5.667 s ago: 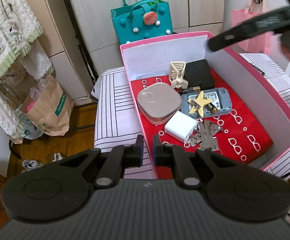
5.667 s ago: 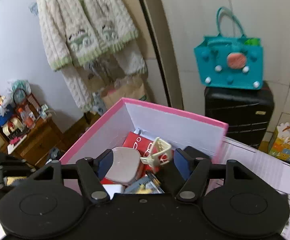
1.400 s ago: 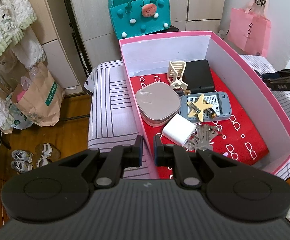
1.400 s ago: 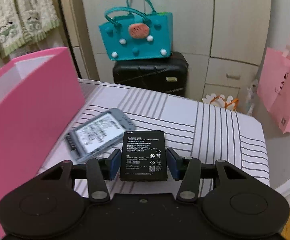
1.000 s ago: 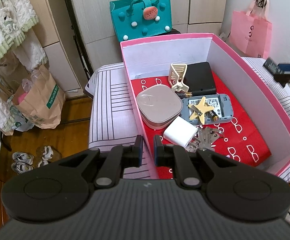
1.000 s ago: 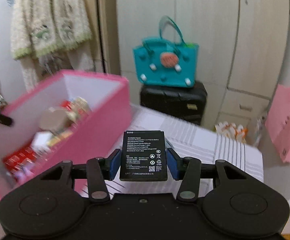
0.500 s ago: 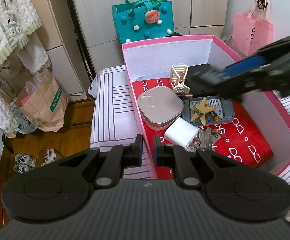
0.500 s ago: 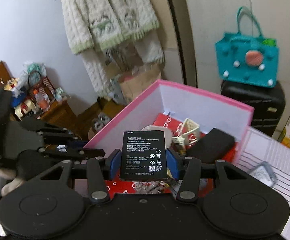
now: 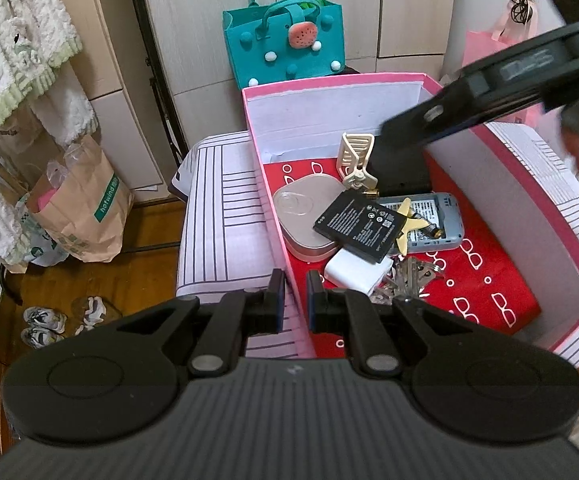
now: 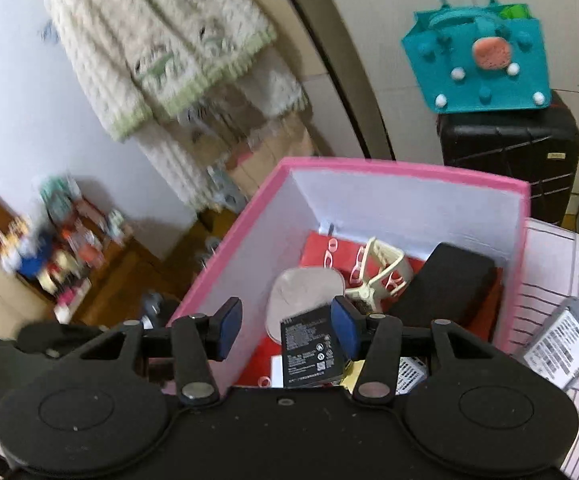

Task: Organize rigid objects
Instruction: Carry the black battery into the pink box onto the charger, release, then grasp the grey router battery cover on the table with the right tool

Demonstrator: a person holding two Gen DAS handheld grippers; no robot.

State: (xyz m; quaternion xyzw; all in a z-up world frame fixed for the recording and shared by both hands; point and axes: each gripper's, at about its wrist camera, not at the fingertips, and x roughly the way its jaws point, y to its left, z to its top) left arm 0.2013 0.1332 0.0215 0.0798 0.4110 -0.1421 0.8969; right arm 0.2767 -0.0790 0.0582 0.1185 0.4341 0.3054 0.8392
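One black battery (image 9: 359,226) lies label-up and tilted inside the pink box (image 9: 521,160), propped across the rounded grey case (image 9: 303,216), the white charger (image 9: 357,270) and the near end of the blue-grey phone body (image 9: 435,222), with one yellow star (image 9: 409,220) partly under its edge. In the right wrist view the battery (image 10: 309,354) sits below and between the fingers, close against the inner side of the right blue pad (image 10: 343,330) but free of both; the right gripper (image 10: 285,330) hangs over the box with its jaws spread wide and nothing between them. The left gripper (image 9: 291,300) stands at the box's near wall, its two pads drawn close on either side of that pink wall; whether they pinch it I cannot tell. Also in the box: one cream hair claw (image 9: 355,160), one black flat box (image 9: 401,170), one bunch of keys (image 9: 407,276), all on red patterned lining. One grey phone back cover (image 10: 561,344) lies outside on the striped cloth (image 9: 217,216). Behind stand one teal bag (image 9: 285,44) and one black suitcase (image 10: 509,144).
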